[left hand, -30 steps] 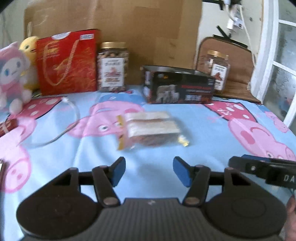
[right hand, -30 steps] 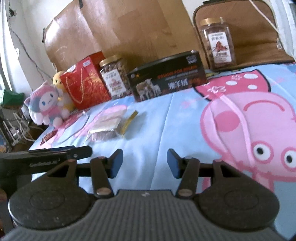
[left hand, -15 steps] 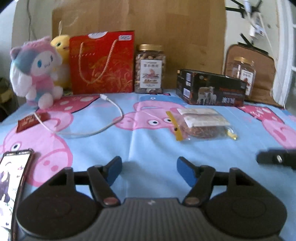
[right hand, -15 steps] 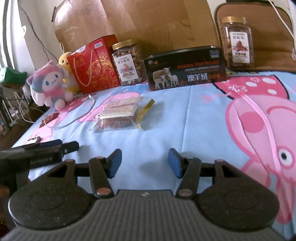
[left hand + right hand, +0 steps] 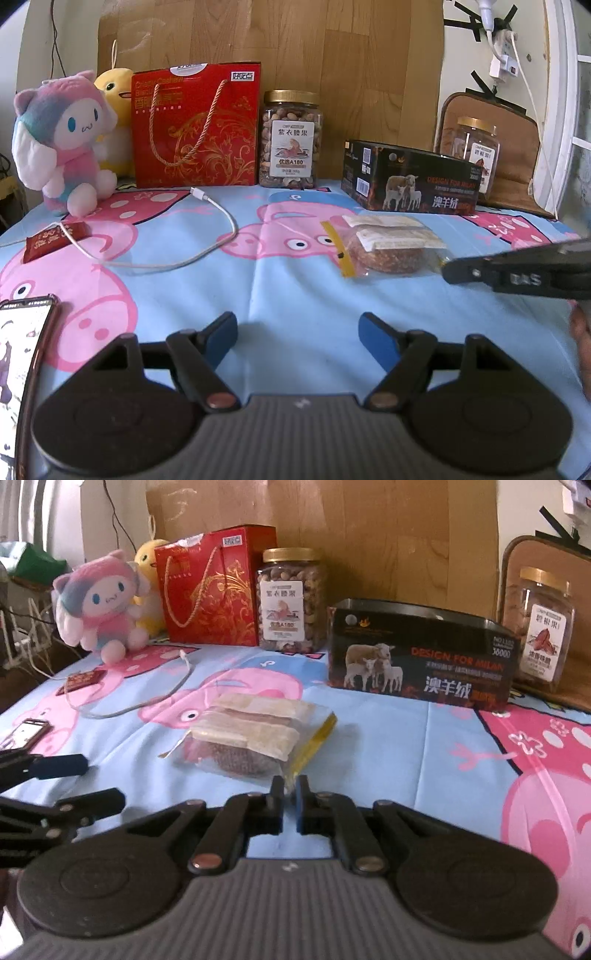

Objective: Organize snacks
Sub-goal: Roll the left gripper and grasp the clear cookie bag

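two views share one blue cartoon-pig bedsheet (image 5: pixel 295 295), but each shows something the other lacks. from the left wrist, the left claw (image 5: pixel 297 334) stands spread and is opening, its blue pads over bare sheet with nothing between them. the clear snack bag (image 5: pixel 384 245) lies near the middle of the bed, yellow zip strip toward the left side, and the dark tip of the right claw (image 5: pixel 458 271) reaches in from the right edge, just beside the bag's end. only this view shows a phone (image 5: pixel 22 354) large at the near left corner, a power strip (image 5: pixel 498 48) on the wall, and a fingertip at the right edge.

from the right wrist, the right claw (image 5: pixel 290 788) is pressed together, its tips at the near yellow-edged corner of the snack bag (image 5: pixel 255 738); whether that corner is pinched cannot be told. here the left claw (image 5: pixel 62 766) shows only as a blue pad entering from the left edge.

along the far edge, both views show a pink plush toy (image 5: pixel 62 140), a yellow plush (image 5: pixel 114 88), a red gift bag (image 5: pixel 195 125), a nut jar (image 5: pixel 290 140), a black box (image 5: pixel 410 181) with sheep printed on it, and a second jar (image 5: pixel 539 627). a white cable (image 5: pixel 207 240) and a small red packet (image 5: pixel 55 240) lie toward the left side.
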Demonstrator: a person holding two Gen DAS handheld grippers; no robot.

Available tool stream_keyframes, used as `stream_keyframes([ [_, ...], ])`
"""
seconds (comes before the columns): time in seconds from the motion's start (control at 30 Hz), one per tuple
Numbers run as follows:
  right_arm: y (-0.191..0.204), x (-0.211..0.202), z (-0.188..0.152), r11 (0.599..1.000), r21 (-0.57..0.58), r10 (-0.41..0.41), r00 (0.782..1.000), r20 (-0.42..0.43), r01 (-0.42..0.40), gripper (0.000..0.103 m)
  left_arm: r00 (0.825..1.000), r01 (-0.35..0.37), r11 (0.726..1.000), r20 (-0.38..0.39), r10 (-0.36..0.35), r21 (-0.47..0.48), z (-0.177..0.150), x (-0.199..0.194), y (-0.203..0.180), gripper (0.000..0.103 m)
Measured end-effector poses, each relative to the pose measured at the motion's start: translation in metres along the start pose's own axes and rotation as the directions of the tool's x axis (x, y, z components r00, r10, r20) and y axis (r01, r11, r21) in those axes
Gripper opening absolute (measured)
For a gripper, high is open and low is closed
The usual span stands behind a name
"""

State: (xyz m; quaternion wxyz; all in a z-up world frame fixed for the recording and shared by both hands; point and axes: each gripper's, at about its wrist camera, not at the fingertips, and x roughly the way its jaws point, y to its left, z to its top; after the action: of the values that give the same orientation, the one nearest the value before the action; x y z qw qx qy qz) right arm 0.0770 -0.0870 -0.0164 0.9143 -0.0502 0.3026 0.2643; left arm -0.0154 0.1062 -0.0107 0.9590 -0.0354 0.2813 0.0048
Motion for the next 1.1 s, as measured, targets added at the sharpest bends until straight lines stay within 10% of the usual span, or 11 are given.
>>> stream_keyframes([
  [0.23, -0.01, -0.061, -0.03, 0.999, 0.029, 0.019, 1.0, 0.006, -0.019, 0.005, 0.962, 0.27, 0.942, 0.011, -0.274, -0.2, 0.015, -0.008, 0.02, 0.074],
  [0.5, -0.053, -0.129, -0.079, 0.985, 0.164, 0.058, 0.998, -0.024, -0.053, 0.01, 0.817, 0.539, 0.8, -0.067, -0.573, -0.263, 0.037, 0.013, -0.008, 0.076],
  [0.67, -0.073, -0.136, -0.08, 0.937, 0.333, 0.108, 0.994, 0.014, -0.107, 0.053, 0.753, 0.582, 0.773, -0.192, -0.629, -0.253, 0.039, 0.032, -0.053, 0.076],
  [0.77, -0.078, -0.121, -0.075, 0.905, 0.397, 0.165, 0.986, -0.002, -0.151, 0.057, 0.746, 0.567, 0.789, -0.259, -0.614, -0.237, 0.033, 0.042, -0.073, 0.063],
  [0.87, -0.082, -0.114, -0.075, 0.866, 0.452, 0.234, 0.972, 0.014, -0.215, 0.059, 0.792, 0.536, 0.83, -0.251, -0.557, -0.151, 0.029, 0.033, -0.084, 0.052],
  [1.1, -0.086, -0.096, -0.075, 0.753, 0.57, 0.327, 0.939, 0.112, -0.33, 0.067, 0.738, 0.561, 0.761, -0.221, -0.638, -0.325, 0.022, 0.044, -0.057, 0.041],
])
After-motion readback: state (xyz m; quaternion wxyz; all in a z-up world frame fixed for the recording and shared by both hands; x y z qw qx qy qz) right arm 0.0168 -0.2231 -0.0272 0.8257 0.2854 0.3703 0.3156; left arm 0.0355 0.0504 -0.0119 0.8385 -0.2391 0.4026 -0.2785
